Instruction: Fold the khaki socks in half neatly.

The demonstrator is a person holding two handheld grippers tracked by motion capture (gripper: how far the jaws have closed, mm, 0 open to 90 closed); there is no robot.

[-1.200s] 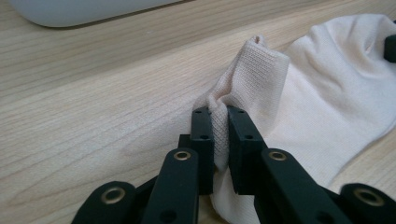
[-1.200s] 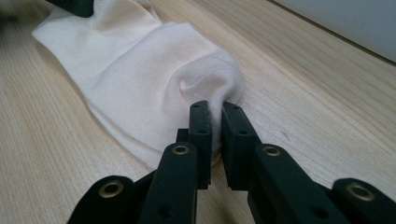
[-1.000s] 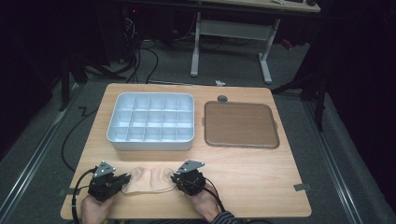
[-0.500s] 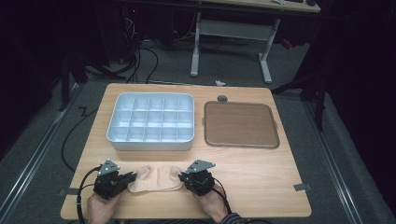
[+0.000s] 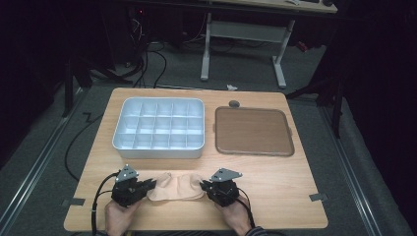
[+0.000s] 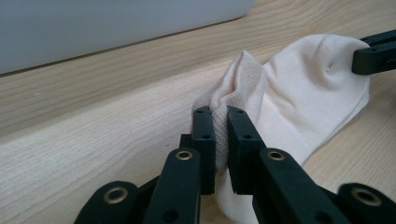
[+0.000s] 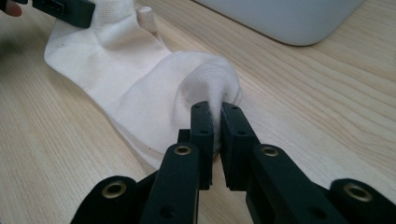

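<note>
A cream sock [image 5: 175, 186] lies on the wooden table [image 5: 275, 177] near its front edge, stretched between the two grippers. My left gripper [image 5: 150, 185] is shut on the sock's ribbed cuff end [image 6: 223, 122]. My right gripper [image 5: 203, 185] is shut on a bunched fold at the toe end [image 7: 215, 109]. In the left gripper view the right gripper's black jaw tip [image 6: 373, 53] pinches the far end of the sock. In the right gripper view the left gripper's jaw [image 7: 63, 10] holds the far end.
A pale grey tray [image 5: 160, 129] with several compartments stands at the back left of the table. A brown flat tray [image 5: 253, 131] lies at the back right, with a small dark round thing [image 5: 234, 103] behind it. Tape marks [image 5: 316, 197] sit near the front corners.
Both hands with the sock between them have slid a little toward the right and forward along the table's front. Both grips stay as they were.
</note>
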